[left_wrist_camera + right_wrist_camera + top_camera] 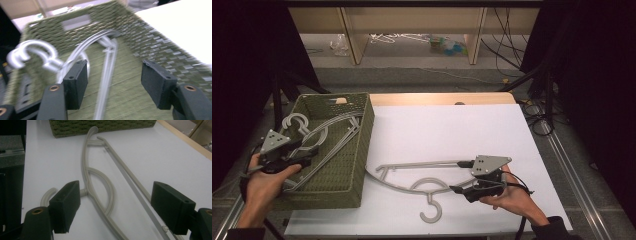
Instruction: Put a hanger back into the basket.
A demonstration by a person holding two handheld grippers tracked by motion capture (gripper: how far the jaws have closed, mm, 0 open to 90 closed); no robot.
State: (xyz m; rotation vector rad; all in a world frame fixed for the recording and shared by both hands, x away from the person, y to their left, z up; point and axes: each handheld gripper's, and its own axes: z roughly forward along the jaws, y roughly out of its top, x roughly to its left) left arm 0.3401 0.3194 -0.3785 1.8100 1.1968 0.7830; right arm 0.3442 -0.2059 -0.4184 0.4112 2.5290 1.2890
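Basket [343,172], green woven, on table [452,127] left side, holding grey hangers [329,131]. Left claw [113,82] wide open over basket, gripping nothing. Right claw [122,210] wide open, straddling lone hanger [100,182] flat on table, just beside basket.

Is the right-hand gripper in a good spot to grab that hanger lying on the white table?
Probably yes. The right gripper is open, and the hanger lies flat on the table with its end running between the two jaws. Nothing sits on top of it, and the basket stands off at its far end.
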